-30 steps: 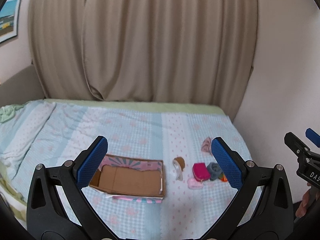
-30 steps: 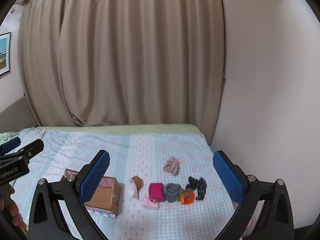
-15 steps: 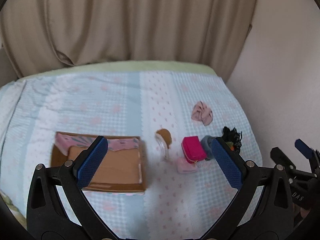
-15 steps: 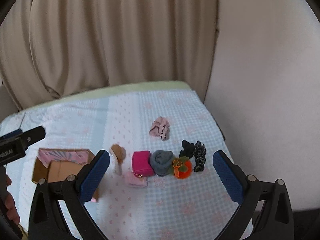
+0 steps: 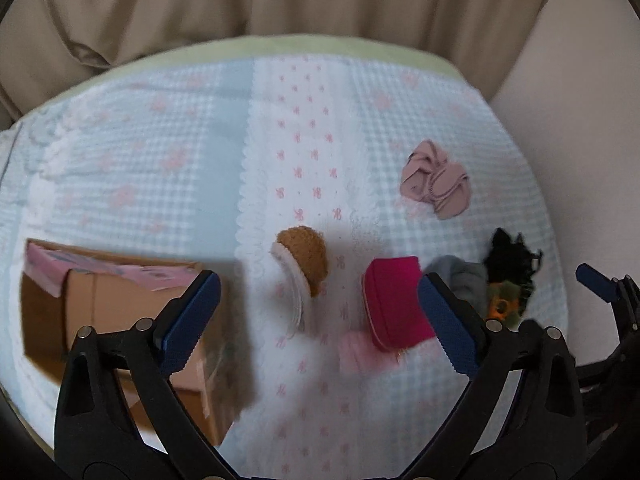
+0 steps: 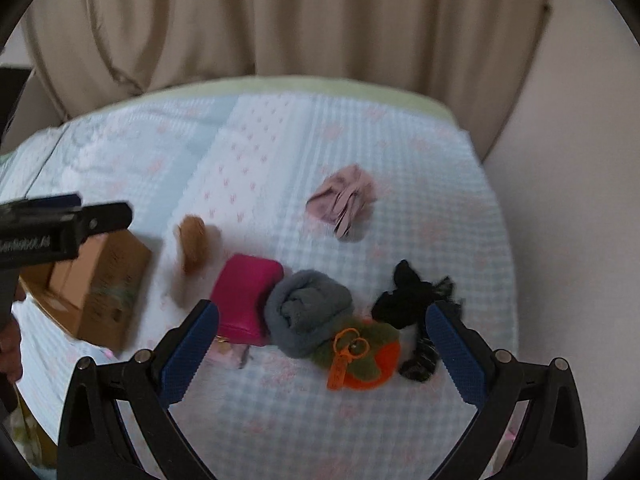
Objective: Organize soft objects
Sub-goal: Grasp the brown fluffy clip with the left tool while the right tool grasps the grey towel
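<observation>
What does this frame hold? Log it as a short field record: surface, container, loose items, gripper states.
surface: bed with checked blue quilt
container: open cardboard box, nothing visible inside
cluster: magenta pouch, grey rolled cloth, orange-green plush, black scrunchie
apart: pink cloth, brown puff
left gripper: open, holding nothing
right gripper: open, holding nothing, above the cluster

the pale pink flat pouch (image 6: pixel 230 350) lies mostly hidden beneath the magenta rectangular pouch (image 6: pixel 246 294). the brown open cardboard box (image 5: pixel 120 320) is motion-blurred, partly behind the left gripper's blue pads (image 5: pixel 188 320)
</observation>
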`<move>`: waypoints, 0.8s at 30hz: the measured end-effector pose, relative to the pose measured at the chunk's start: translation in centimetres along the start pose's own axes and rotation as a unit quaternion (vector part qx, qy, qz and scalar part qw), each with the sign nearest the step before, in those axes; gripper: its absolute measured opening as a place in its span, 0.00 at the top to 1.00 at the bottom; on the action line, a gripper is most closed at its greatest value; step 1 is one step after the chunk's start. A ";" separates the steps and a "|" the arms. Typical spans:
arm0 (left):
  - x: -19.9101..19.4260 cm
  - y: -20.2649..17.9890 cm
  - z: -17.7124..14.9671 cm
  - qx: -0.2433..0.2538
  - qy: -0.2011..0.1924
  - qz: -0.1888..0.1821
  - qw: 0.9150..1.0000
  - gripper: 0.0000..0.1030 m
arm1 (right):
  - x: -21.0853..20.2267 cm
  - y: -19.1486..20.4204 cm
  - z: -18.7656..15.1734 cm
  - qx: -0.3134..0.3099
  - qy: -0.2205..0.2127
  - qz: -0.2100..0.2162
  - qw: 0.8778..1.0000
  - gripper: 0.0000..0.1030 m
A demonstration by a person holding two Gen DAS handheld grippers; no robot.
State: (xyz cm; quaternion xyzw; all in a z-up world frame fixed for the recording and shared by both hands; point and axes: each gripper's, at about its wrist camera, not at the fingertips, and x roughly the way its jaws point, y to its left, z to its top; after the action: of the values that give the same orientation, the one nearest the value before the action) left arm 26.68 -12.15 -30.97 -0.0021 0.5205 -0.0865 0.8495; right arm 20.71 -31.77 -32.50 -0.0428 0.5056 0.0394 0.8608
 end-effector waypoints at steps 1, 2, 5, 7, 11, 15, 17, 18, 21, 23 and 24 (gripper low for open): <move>1.1 -0.1 0.1 0.000 0.005 0.001 1.000 0.07 | 1.3 -0.2 -0.2 -0.007 0.007 0.006 1.000 0.00; 2.3 -0.1 0.2 0.000 0.011 0.002 1.000 0.08 | 2.2 -0.2 -0.4 -0.014 0.013 0.011 1.000 0.00; 6.3 0.0 0.4 -0.002 0.032 0.011 0.999 0.08 | 5.5 -0.5 -0.8 -0.033 0.036 0.029 0.998 0.00; 8.2 0.3 0.3 -0.006 0.045 0.015 0.999 0.09 | 7.4 -0.7 -0.9 -0.049 0.049 0.042 0.997 0.00; 11.7 0.9 0.2 -0.019 0.068 0.016 0.997 0.10 | 10.6 -0.5 -1.1 -0.091 0.078 0.074 0.990 0.00; 14.4 0.9 0.0 -0.018 0.085 0.018 0.996 0.19 | 12.6 -0.4 -1.0 -0.116 0.093 0.109 0.983 0.01; 15.8 0.9 -0.2 -0.018 0.098 0.019 0.995 0.24 | 13.6 -0.5 -0.9 -0.122 0.109 0.130 0.978 0.05; 16.4 1.0 -0.2 -0.018 0.104 0.019 0.994 0.31 | 13.9 -0.5 -0.9 -0.123 0.115 0.136 0.976 0.11; 17.9 1.3 -0.6 -0.026 0.121 0.014 0.992 0.50 | 15.0 -0.5 -0.8 -0.129 0.134 0.153 0.971 0.24; 18.6 1.6 -0.9 -0.031 0.132 0.011 0.991 0.59 | 15.1 -0.2 -0.7 -0.138 0.132 0.158 0.969 0.28; 18.9 1.7 -1.0 -0.034 0.137 0.010 0.990 0.62 | 15.1 -0.1 -0.7 -0.142 0.132 0.157 0.968 0.31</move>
State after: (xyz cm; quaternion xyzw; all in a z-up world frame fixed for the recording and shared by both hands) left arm 34.43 -13.18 -48.31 -0.0135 0.6348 -0.0597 0.7703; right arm 27.45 -31.57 -45.99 -0.0897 0.6041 0.2393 0.7548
